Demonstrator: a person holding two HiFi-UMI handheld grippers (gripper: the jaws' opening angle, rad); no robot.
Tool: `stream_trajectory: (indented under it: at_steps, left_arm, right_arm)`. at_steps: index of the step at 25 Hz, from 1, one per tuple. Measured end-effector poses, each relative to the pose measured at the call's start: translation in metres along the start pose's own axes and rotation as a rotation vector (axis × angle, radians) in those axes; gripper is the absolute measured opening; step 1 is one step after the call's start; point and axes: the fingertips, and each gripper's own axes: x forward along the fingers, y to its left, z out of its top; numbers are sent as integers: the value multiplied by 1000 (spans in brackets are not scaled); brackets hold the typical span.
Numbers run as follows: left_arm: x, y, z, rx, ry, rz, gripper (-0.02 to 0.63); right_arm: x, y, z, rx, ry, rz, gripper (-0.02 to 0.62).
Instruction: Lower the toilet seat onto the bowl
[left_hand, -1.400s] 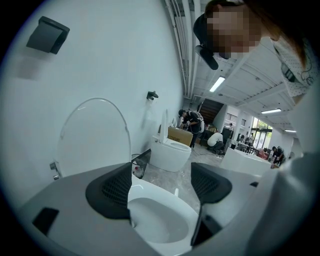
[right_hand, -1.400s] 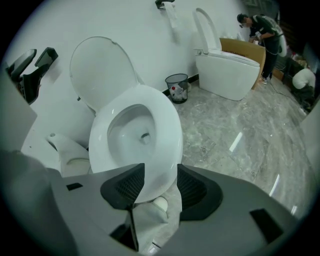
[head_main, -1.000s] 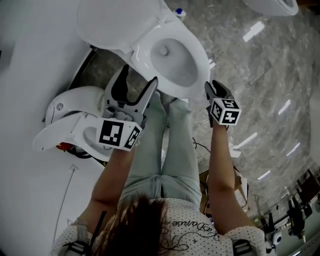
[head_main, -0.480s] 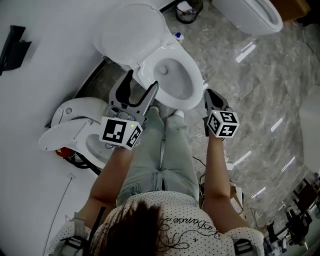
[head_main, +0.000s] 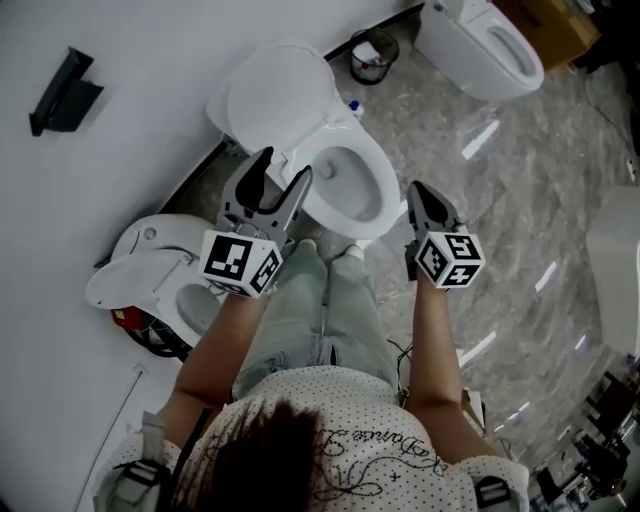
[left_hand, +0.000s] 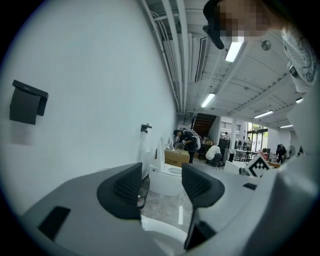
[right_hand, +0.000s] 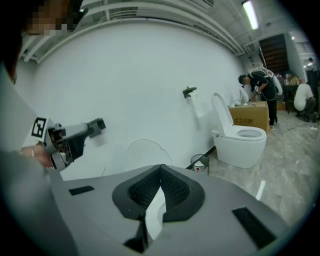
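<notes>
The white toilet stands before me, its bowl (head_main: 345, 185) uncovered and its rim bare. Its raised lid (head_main: 275, 100) leans back toward the wall, also seen as a pale oval lid (right_hand: 145, 152); I cannot tell the seat apart from it. My left gripper (head_main: 280, 168) hovers over the bowl's left rim, jaws apart and closing, with nothing between them (left_hand: 160, 187). Off the bowl's right side, my right gripper (head_main: 420, 195) is shut and empty (right_hand: 160, 192).
A second toilet (head_main: 160, 270) sits at my left with red items beside it. A third toilet (head_main: 480, 45) and a small bin (head_main: 372, 52) stand along the wall to the right. A black box (head_main: 65, 90) hangs on the wall. People (left_hand: 192, 142) work far behind.
The head view has pulled back, so the toilet looks smaller and more of the room shows. Both grippers sit a little farther from the bowl. The left jaws have narrowed slightly.
</notes>
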Motion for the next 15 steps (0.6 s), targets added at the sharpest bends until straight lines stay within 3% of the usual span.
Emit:
stream_trajectory:
  at_steps: [6,11,15]
  left_arm:
    - [-7,-6,35,57,-25,-19,136]
    - [-12,-9,60,76,-56,-31,112]
    - [-10,-14,78,91,-79,-50,89]
  right_arm:
    - [-31,33,76,-3,-145,62,12]
    - [-50,67,125,-52,-183,141,11]
    - [-65,85,163,-124,-255,148,11]
